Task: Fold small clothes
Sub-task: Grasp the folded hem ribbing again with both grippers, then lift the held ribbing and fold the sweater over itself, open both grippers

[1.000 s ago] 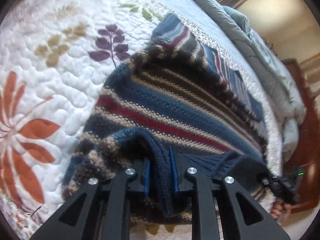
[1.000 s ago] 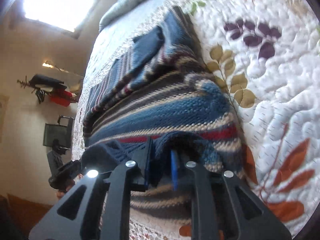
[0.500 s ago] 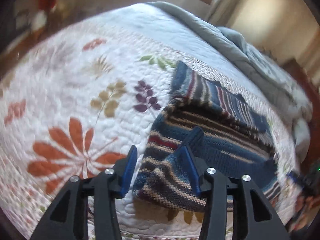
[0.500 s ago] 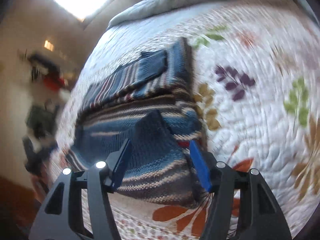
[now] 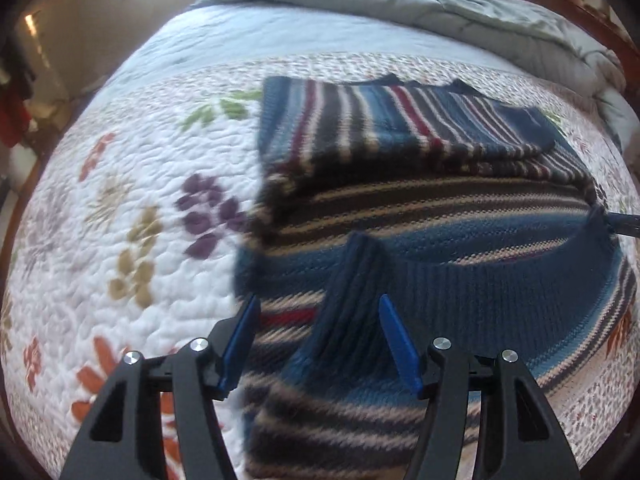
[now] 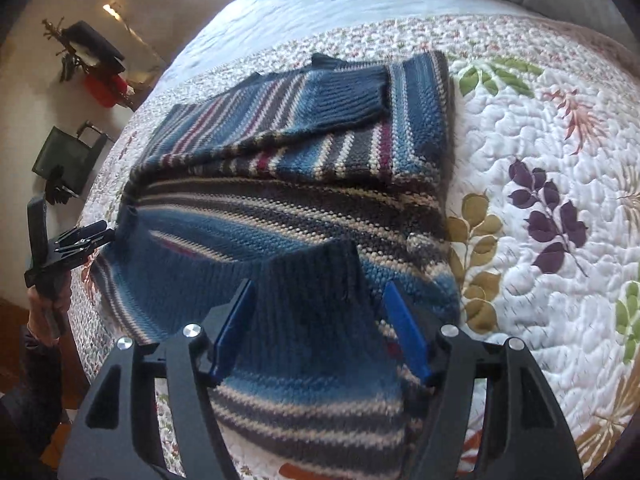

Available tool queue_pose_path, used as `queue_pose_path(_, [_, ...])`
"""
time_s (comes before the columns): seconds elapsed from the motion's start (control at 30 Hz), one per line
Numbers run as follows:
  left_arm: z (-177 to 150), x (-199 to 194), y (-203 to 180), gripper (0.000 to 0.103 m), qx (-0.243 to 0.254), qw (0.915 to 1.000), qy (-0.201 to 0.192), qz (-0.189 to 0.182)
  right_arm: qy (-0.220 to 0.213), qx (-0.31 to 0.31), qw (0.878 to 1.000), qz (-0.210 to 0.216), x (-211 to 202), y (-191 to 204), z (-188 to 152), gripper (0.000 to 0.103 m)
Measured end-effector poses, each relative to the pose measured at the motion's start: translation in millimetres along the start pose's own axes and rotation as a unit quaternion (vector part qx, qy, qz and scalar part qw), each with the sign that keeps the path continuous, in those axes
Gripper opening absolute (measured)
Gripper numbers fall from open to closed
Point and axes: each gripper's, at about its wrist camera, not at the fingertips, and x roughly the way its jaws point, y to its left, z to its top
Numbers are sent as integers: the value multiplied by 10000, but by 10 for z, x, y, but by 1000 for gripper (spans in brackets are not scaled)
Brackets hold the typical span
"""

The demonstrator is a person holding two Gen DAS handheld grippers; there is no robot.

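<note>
A striped knit sweater (image 5: 440, 208) (image 6: 304, 200) in blue, dark grey, cream and red lies on the floral quilt (image 5: 132, 208) (image 6: 540, 128). Its sleeves are folded across the far part, and the near ribbed edge (image 5: 460, 292) is doubled over the body. My left gripper (image 5: 320, 322) hovers over the near left corner with its jaws opening. A raised ridge of knit stands between its blue pads (image 5: 242, 340), untouched. My right gripper (image 6: 320, 312) hangs over the near right corner, jaws also opening, with a loose peak of ribbing between its pads (image 6: 404, 332).
A grey-blue duvet (image 5: 460, 4) is bunched at the head of the bed. The left gripper (image 6: 76, 240) and the hand holding it show at the bed's left edge in the right wrist view. Beyond that edge are a black chair (image 6: 68, 156) and a red item (image 6: 106, 88).
Both grippers were shut on the sweater's near edge, then let go of it and lifted. Both views rolled and now look along the bed; the edge lies folded over the body.
</note>
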Motion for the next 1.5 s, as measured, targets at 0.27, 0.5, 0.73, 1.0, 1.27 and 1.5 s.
queue_pose_path(0.27, [72,286,-174,64,-43,9986,313,-431,203,-164,9996,-87,182,79,-6,68])
queue_pose_path(0.5, [76,382,-266,65,-38,9983,376,-451,282,-487,9981,-261,341,225,75,67])
queue_pose_path(0.73, [-17,303,-234,20,-47,9969,318,-712,243,-869,9954,-337,297,334,-1,12])
queue_pose_path(1.0, [-126,15,-187,17,-275,9963,5,-809,-119,-770,9967,-219,-53,368,-127,11])
queue_pose_path(1.27, [166,-302,-74,16,-474,9938,-418,-918,-574,-492,9968,-264,-338,315,156,10])
queue_pose_path(1.5, [895,-448,-36,17,-548,9910,-930,-795,-1058,-253,9932,-408,-522,229,918,10])
